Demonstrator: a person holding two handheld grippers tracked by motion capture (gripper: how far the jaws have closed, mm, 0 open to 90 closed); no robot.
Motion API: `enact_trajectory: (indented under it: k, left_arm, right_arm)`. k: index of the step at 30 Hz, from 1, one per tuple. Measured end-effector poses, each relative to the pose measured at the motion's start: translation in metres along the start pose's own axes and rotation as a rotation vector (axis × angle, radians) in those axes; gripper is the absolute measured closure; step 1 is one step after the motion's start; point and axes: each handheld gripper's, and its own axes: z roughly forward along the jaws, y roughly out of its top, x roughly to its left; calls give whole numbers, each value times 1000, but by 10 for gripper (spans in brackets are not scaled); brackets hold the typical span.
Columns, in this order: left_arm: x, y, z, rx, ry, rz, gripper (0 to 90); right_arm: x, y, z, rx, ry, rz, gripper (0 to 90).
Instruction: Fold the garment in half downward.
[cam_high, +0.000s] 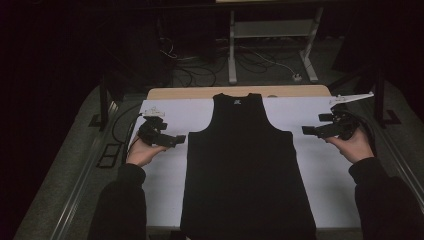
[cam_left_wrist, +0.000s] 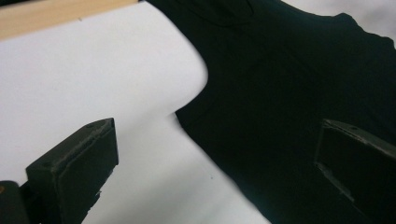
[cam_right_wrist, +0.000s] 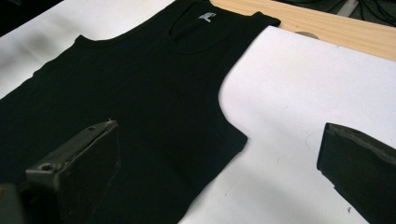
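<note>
Dark sleeves (cam_high: 120, 200) enter from below, flanking a black tank top (cam_high: 247, 165) spread flat down the middle of the white desk (cam_high: 325, 170), neck toward the far edge. Left tool (cam_high: 172, 140) and right tool (cam_high: 309, 130) hover beside its armholes, apparently clear of the cloth, both with jaws wide apart and empty.

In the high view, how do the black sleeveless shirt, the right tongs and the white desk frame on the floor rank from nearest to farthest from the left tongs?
1. Black sleeveless shirt, just beside the left tongs, mid-table.
2. Right tongs, across the shirt, at the table's right.
3. White desk frame, on the floor beyond the table's far edge.
</note>
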Motion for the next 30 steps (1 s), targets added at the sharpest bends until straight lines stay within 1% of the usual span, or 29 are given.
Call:
enact_trajectory:
  k: [2,3,6,8,15,17,20,21,22,23,24,28,30]
  left_arm:
    - [2,-2,5,11,4,-17,0]
    - [3,-2,6,20,5,-13,0]
    - [5,-3,10,11,3,-24,0]
    - [6,-3,13,17,1,-20,0]
    - [10,-5,21,7,-4,-39,0]
    - [11,-4,23,14,-3,-41,0]
    - [12,-1,26,14,-6,-40,0]
    - [12,0,26,17,-6,-34,0]
    - [12,1,27,9,-6,-39,0]
    - [13,2,28,20,-8,-33,0]
    - [13,3,30,18,-7,-41,0]
    - [15,7,35,25,-11,-37,0]
    - [15,8,38,39,-15,-24,0]
  right_arm:
    - [-2,-1,3,5,0,3,0]
    - [-3,-1,4,9,-1,9,0]
    - [-5,-3,7,19,1,10,0]
    - [-7,-3,10,21,3,14,0]
    - [-10,-3,19,28,11,14,0]
    - [-11,-3,22,33,14,22,0]
    - [-12,-3,26,39,17,24,0]
    - [-13,-3,27,39,21,21,0]
    - [-13,-3,29,42,20,28,0]
    - [-14,-3,32,51,24,26,0]
    - [-14,-3,32,51,24,26,0]
    - [-17,-4,40,66,27,30,0]
    - [-19,-5,47,84,31,33,0]
